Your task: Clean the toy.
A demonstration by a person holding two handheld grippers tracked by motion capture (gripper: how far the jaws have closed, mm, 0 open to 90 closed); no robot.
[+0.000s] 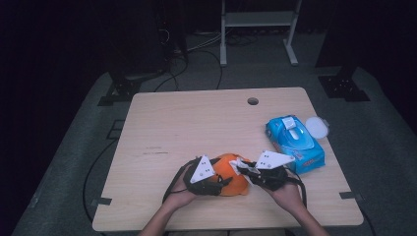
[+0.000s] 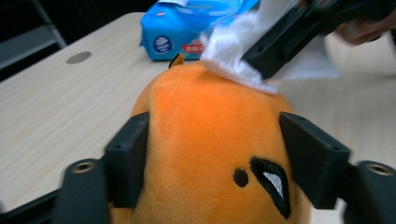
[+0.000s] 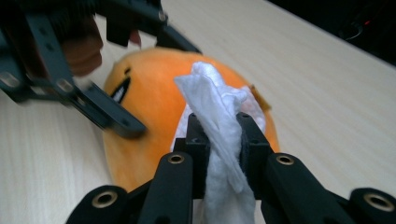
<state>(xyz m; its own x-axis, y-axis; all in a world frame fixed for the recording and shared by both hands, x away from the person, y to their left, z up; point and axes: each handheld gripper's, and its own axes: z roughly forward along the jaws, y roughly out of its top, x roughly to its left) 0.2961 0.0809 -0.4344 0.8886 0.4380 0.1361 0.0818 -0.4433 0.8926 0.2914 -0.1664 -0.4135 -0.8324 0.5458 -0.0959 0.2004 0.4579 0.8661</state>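
Near the table's (image 1: 162,128) front edge, the left gripper (image 1: 212,183) has its jaws clamped on a round, fuzzy orange plush toy (image 1: 232,173), steadying it. To its right, the right gripper (image 1: 250,171) pinches a crumpled white wet wipe (image 3: 215,100) against the plush, apparently mid-wipe; next comes a steady stroke across the fur. Farther right lies a glossy blue wipe pack (image 1: 296,141).

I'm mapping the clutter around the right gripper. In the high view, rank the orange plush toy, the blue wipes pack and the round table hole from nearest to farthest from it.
From the right gripper:
1. Orange plush toy, touching, on its left.
2. Blue wipes pack, just beyond, to the right.
3. Round table hole, far side of the table.
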